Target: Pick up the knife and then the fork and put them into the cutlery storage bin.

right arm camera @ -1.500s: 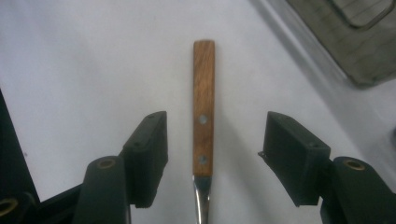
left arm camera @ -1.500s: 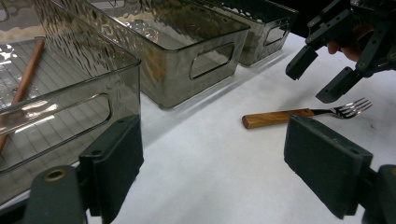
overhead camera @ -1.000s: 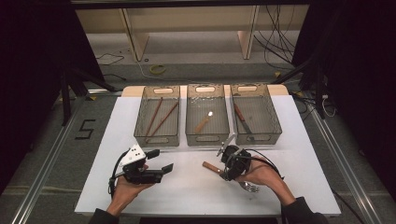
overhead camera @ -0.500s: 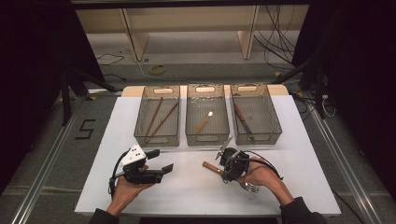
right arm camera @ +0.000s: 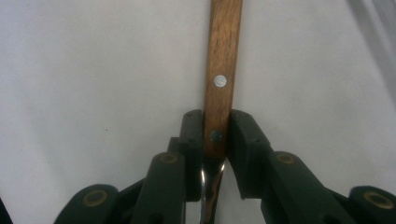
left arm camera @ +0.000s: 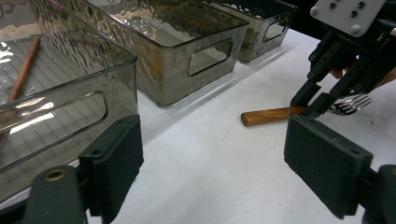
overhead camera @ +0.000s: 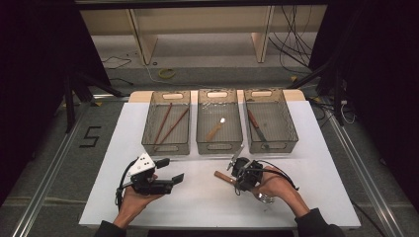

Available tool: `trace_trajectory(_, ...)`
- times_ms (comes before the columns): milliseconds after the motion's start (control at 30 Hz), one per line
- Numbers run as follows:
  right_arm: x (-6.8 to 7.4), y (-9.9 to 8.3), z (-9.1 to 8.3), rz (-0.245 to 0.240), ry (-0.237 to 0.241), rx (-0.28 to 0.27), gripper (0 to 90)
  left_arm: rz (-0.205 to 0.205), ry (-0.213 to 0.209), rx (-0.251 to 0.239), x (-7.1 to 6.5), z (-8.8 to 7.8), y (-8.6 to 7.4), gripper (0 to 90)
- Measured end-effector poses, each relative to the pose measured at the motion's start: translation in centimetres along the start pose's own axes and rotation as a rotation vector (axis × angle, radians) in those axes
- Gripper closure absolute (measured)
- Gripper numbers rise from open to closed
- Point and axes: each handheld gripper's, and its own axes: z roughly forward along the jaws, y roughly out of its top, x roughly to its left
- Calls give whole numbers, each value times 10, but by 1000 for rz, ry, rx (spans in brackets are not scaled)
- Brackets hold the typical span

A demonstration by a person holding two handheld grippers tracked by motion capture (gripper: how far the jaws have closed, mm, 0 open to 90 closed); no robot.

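A fork with a wooden handle (overhead camera: 222,176) lies on the white table, its metal tines (overhead camera: 267,198) under the person's right hand. My right gripper (overhead camera: 236,175) points down at it. Its jaws have just been closing, and in the right gripper view both pads (right arm camera: 191,135) press the sides of the handle (right arm camera: 222,70) near a rivet, so my right gripper (right arm camera: 215,134) is shut on it. My left gripper (overhead camera: 170,169) is held above the table at the left, open with nothing between its pads. In the left gripper view it (left arm camera: 219,163) faces the fork (left arm camera: 271,115) and the right gripper (left arm camera: 310,100).
Three clear bins stand in a row behind the hands. The left bin (overhead camera: 166,148) holds two brown sticks, the middle bin (overhead camera: 219,146) a wooden-handled spoon, and the right bin (overhead camera: 271,146) a knife. The white table top (overhead camera: 197,202) spreads in front of them.
The right gripper's jaws have drawn together onto the fork's handle. Both hands stay where they were.
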Motion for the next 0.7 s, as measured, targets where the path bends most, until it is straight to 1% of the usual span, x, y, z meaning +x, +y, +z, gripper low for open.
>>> trace_trajectory(67, 0, 0, 0, 7, -1, 3, 772, 2, 0, 0, 0, 0, 0, 190)
trace_trajectory(233, 0, 1, -1, 6, -1, 3, 776, 2, 2, -2, 0, 0, 0, 190)
trace_trajectory(433, -4, -1, -11, 35, -1, -37, 777, 1, 2, -2, 0, 0, 0, 190)
trace_trajectory(633, -6, -2, -18, 44, 2, -71, 778, 2, 2, 0, 0, 0, 0, 190)
trace_trajectory(700, -7, -3, -21, 50, -5, -81, 778, 1, 2, -1, 0, 0, 0, 190)
